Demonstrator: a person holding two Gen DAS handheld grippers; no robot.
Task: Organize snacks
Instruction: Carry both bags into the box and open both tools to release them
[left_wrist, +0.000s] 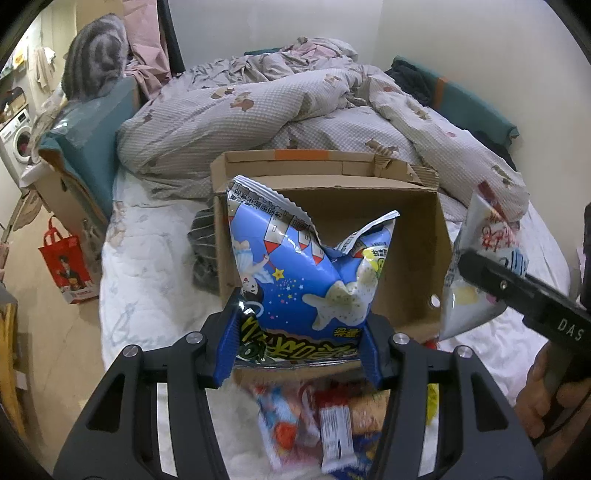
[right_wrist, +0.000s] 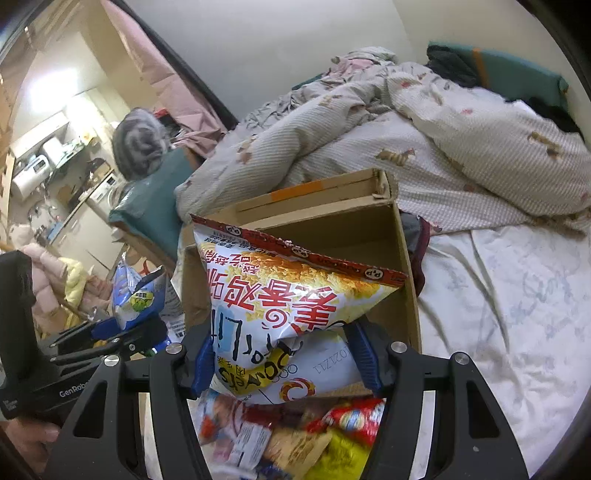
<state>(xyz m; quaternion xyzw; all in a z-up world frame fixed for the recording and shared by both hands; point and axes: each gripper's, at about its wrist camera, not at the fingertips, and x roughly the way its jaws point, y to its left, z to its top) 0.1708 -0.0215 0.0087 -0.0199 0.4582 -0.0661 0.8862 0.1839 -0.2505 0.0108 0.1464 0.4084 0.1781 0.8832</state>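
Note:
My left gripper is shut on a blue snack bag with cartoon figures and holds it above the near edge of an open cardboard box on the bed. My right gripper is shut on a white, red and yellow snack bag and holds it over the same box. The right gripper and its bag also show at the right of the left wrist view. The left gripper with the blue bag shows at the left of the right wrist view. A pile of snack packs lies on the bed below both grippers.
A rumpled patterned duvet lies behind the box. A grey striped cat sits on a teal box at the left bed edge. A red bag stands on the floor. White sheet lies right of the box.

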